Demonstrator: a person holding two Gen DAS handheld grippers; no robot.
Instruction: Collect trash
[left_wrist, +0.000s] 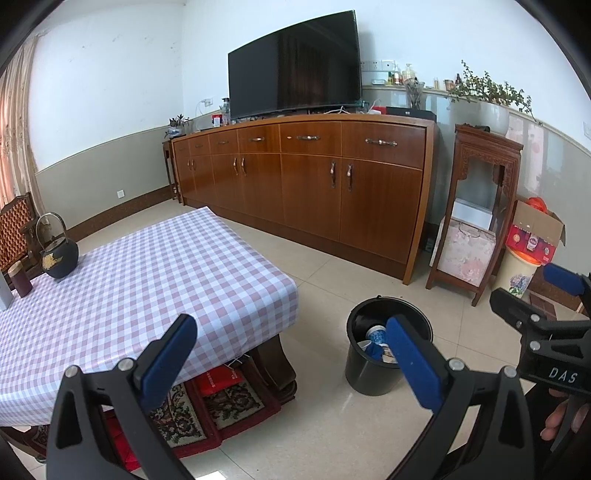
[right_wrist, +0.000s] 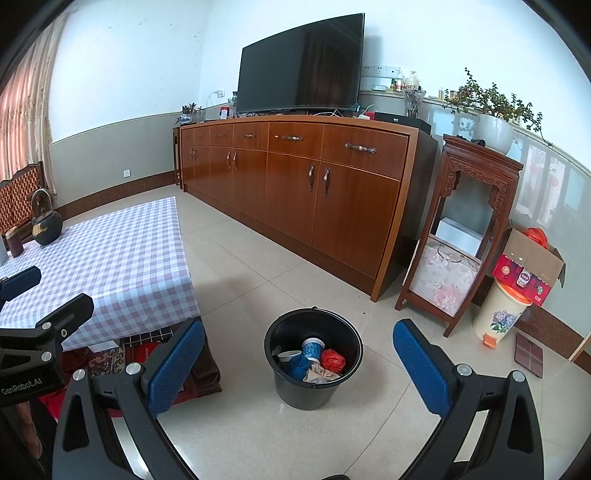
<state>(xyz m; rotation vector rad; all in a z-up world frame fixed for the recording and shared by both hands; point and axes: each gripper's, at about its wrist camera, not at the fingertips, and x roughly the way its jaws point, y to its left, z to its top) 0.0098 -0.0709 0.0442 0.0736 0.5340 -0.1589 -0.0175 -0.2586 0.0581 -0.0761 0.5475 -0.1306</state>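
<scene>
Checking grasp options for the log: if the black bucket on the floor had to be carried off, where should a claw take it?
Grip the bucket's rim from straight above, one finger inside and one outside. It stands upright and open, and the wall is far too wide to span. The left part of the rim looks best, since the trash is piled toward the right.

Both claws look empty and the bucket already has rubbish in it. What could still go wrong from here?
The black bucket stands free on smooth tile, so a bump from the open right gripper could tip it and spill the cup and red wad. The left gripper, also open, hangs close to the checked tablecloth edge and might snag it, which could disturb the dark kettle at the far end.
</scene>
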